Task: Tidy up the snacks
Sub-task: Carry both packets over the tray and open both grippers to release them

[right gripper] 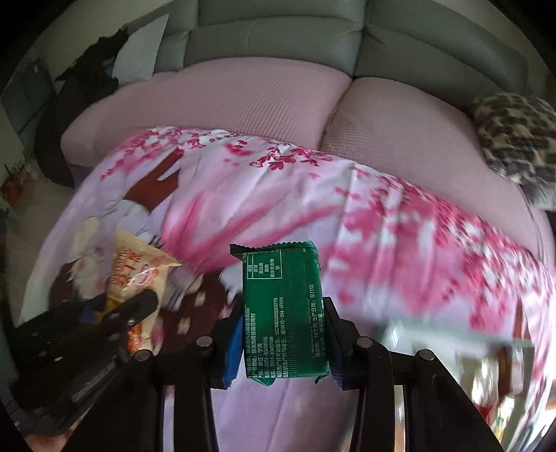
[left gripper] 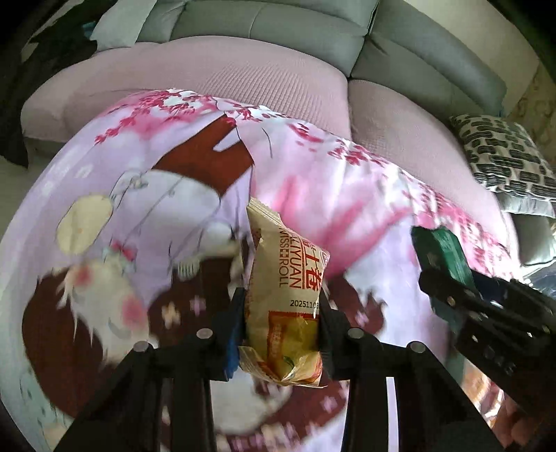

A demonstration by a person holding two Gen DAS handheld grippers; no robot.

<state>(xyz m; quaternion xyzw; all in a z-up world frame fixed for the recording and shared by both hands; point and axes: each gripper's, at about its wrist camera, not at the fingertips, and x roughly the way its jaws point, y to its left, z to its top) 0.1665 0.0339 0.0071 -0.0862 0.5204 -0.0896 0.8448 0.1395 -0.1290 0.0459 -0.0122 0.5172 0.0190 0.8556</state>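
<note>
Snacks were both lifted clear of floral cloth (left gripper: 347,194), I judged for carrying to sorting place. Left gripper (left gripper: 282,333) clenched on cream swiss roll pack (left gripper: 285,278), long axis pointing forward along fingers, slightly tilted. Right gripper (right gripper: 282,342) clamped green wafer pack (right gripper: 283,309) at lower half, long axis forward too, printed back facing camera.

Pink floral cartoon-print cloth (left gripper: 347,194) covers the surface in front, blurred in places. Behind it, a sofa with pink textured seat covers (right gripper: 250,101) and grey back cushions (left gripper: 278,31). Black-and-white patterned pillow (left gripper: 504,156) at the sofa's right end. Dark clothing (right gripper: 90,66) heaped at the left end.
</note>
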